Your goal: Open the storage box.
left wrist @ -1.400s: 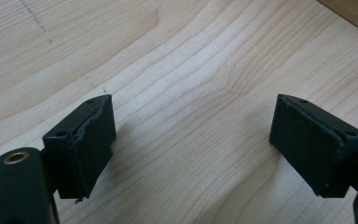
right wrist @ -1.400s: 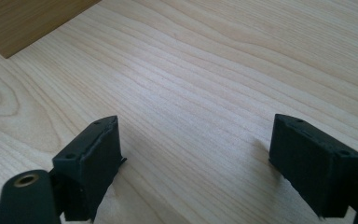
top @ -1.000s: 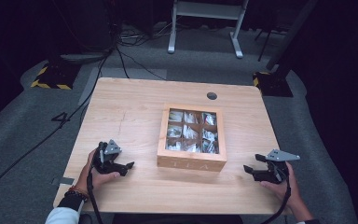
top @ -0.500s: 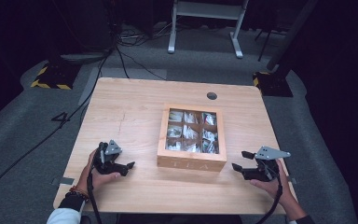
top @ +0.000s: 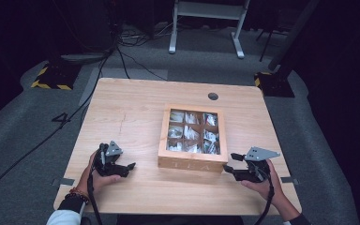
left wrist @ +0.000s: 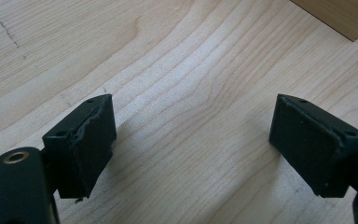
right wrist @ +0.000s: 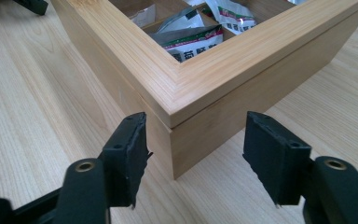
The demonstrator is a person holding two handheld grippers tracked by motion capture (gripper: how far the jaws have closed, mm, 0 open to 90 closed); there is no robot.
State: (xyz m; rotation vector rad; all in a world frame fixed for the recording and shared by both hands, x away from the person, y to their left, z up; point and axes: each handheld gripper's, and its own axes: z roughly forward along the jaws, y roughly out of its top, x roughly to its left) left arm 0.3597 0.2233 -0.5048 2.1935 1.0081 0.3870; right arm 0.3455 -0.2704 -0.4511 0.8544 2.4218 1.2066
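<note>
Right gripper (top: 229,162) now at tea box (top: 192,161) corner, fingers (right wrist: 127,154) narrower, not gripping.

From my remote station: a light wooden table (top: 122,108) with a round cable hole (top: 213,96) near its far edge, standing on grey carpet (top: 23,131). Black cables (top: 122,51) trail across the floor. Beyond, I see a white metal frame (top: 206,23) on two feet and yellow-black striped bases (top: 51,77) at left and right; the surroundings lie in darkness.
</note>
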